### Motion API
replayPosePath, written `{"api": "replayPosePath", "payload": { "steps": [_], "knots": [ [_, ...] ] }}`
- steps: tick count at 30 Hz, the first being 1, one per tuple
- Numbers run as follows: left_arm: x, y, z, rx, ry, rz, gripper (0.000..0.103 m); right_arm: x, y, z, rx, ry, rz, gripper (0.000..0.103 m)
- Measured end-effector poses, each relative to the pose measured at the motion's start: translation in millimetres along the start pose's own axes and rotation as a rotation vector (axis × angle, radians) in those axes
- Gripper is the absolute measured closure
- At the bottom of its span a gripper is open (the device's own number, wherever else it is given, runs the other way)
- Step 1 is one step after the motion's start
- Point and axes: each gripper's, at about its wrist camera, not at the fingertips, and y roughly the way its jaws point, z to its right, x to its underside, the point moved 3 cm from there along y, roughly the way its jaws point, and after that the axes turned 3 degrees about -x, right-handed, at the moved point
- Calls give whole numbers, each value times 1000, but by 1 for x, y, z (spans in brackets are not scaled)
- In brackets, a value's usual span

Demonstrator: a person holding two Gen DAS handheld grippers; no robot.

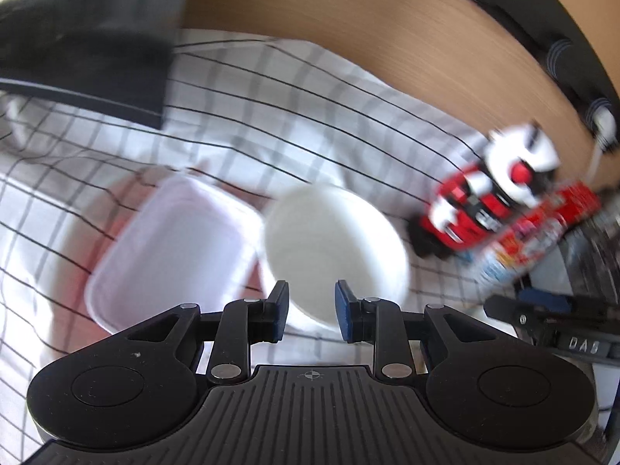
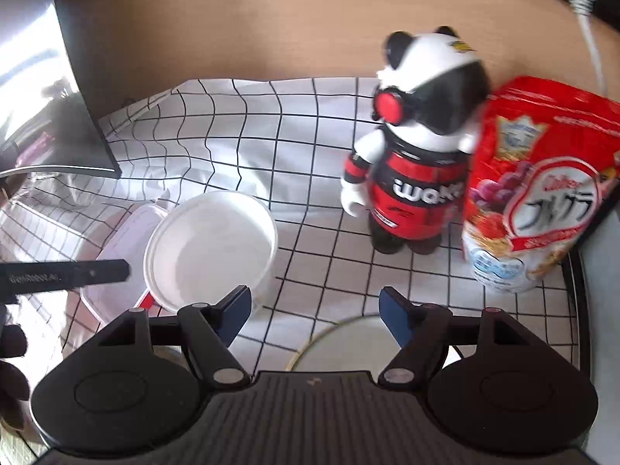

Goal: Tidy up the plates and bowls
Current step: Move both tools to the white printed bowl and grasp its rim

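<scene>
White bowl (image 2: 211,250) sits on the checked cloth (image 2: 310,162) beside a pale rectangular container (image 1: 170,248); we hold left tongs (image 1: 312,308) and right tongs (image 2: 314,316) spread, empty, near a toy panda (image 2: 414,147).

Open room is seen on the white checked cloth (image 2: 310,178) between the round white plastic bowl (image 2: 211,248) and the black, red and white panda toy (image 2: 410,162). The far right corner is blocked by the toy and the red cereal bag (image 2: 542,186). The bowl's left side is touched by a pale square plastic tub (image 1: 170,248).
</scene>
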Motion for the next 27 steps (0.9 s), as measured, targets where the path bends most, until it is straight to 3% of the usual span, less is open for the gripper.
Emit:
{"api": "replayPosePath", "payload": {
  "steps": [2, 7, 9, 12, 14, 18, 20, 22, 24, 27],
  "knots": [
    [-10, 5, -11, -16, -33, 5, 75, -7, 11, -8, 18, -4, -24, 23],
    [-23, 22, -18, -24, -65, 20, 74, -10, 38, -20, -18, -17, -74, 23],
    [-29, 32, -12, -34, -37, 9, 74, -11, 53, -19, -1, 13, -90, 23],
    [-34, 48, -6, -116, 27, -15, 74, -11, 77, -12, -4, 77, -126, 24],
    [-36, 60, -8, -163, 50, -35, 74, -9, 90, -9, -17, 108, -144, 30],
    [-35, 81, -18, -145, 27, -91, 74, -4, 111, -9, -53, 129, -181, 44],
    [-33, 90, -22, -133, 18, -118, 74, -2, 123, -11, -83, 147, -216, 59],
    [-30, 99, -22, -119, 11, -149, 75, 1, 131, -15, -126, 159, -254, 80],
    [-29, 100, -21, -92, 2, -166, 78, 2, 130, -20, -152, 154, -262, 86],
    [-35, 82, -15, -38, 3, -144, 81, 0, 111, -25, -150, 123, -213, 86]
  ]
}}
